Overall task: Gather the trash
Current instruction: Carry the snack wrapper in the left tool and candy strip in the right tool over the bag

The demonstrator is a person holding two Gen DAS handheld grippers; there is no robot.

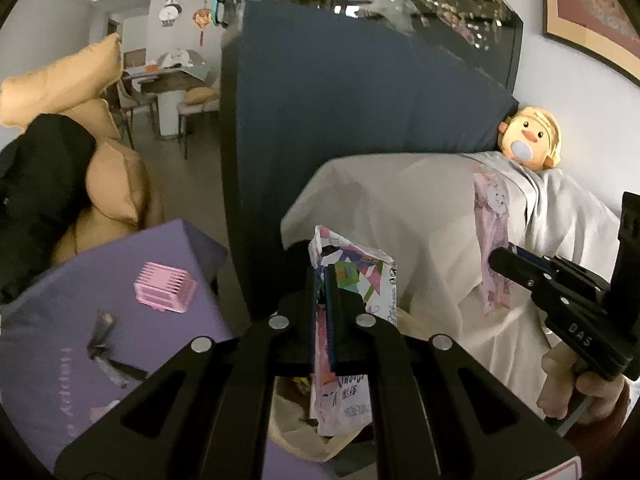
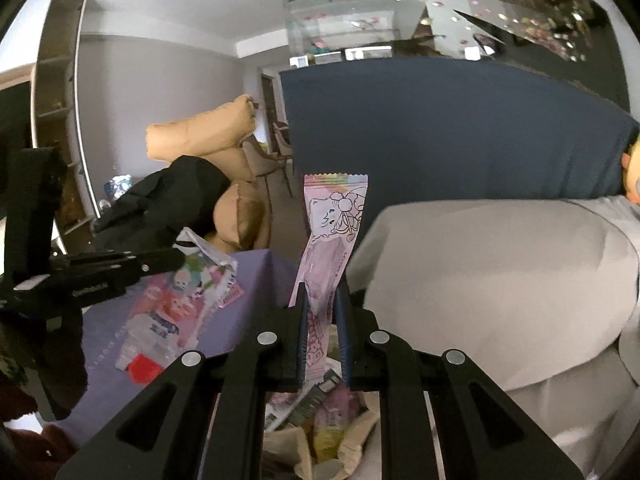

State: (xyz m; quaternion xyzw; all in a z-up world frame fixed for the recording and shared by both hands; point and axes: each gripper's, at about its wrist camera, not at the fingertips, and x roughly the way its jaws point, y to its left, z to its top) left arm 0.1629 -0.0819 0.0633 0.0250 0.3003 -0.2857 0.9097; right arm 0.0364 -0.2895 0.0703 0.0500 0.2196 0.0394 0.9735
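Note:
My left gripper [image 1: 325,292] is shut on a crumpled, colourful snack wrapper [image 1: 356,276] that sticks up past its fingertips. It also shows at the left of the right wrist view, the left gripper [image 2: 178,257] with that wrapper [image 2: 204,276] hanging from it. My right gripper [image 2: 322,300] is shut on a long pink cartoon wrapper [image 2: 336,216] standing upright. In the left wrist view the right gripper [image 1: 496,258] reaches in from the right with the pink wrapper [image 1: 494,240]. Below both grippers sits an open brown paper bag [image 2: 356,432] [image 1: 280,412] holding several wrappers.
A purple box [image 1: 120,320] lies at the left with a small pink comb-like object [image 1: 164,286] on it. A dark blue sofa back [image 1: 340,100] stands ahead, with a white sheet [image 1: 400,208] and a yellow duck plush [image 1: 528,138] at the right. Tan cushions [image 2: 200,136] and black cloth [image 2: 168,196] pile at the left.

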